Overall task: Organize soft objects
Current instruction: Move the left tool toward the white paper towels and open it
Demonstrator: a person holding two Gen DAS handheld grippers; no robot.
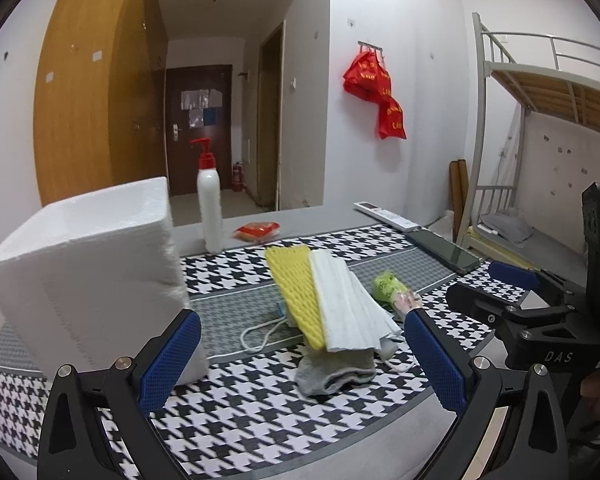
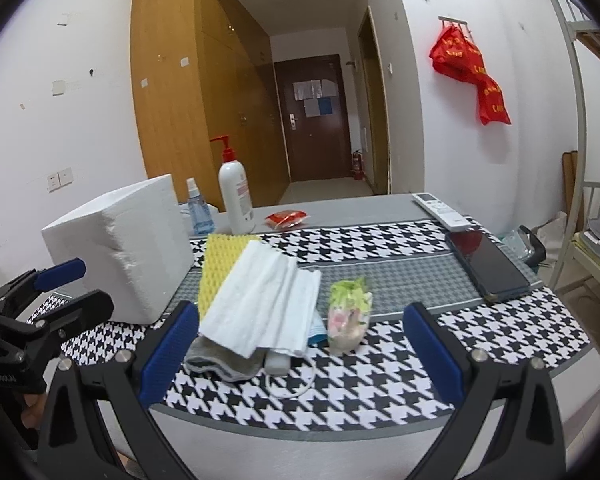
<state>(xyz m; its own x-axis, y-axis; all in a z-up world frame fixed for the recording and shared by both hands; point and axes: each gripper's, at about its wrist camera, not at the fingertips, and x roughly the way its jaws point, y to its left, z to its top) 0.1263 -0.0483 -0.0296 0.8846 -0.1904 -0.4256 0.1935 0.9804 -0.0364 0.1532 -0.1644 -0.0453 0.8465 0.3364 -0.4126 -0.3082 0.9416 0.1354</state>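
Soft pile lies dead ahead of both open hand-held grippers, mid-bench.

Bench (image 2: 380,216) has free cloth to the right; foam box (image 1: 84,272) walls the left. Pile's long axis runs away from the cameras: white towel (image 2: 260,300), yellow foam sheet (image 1: 296,292), grey sock (image 2: 220,362) beneath. Right hand-held gripper (image 2: 300,352) nearer, empty, jaws spread; left hand-held gripper (image 1: 304,360) likewise.
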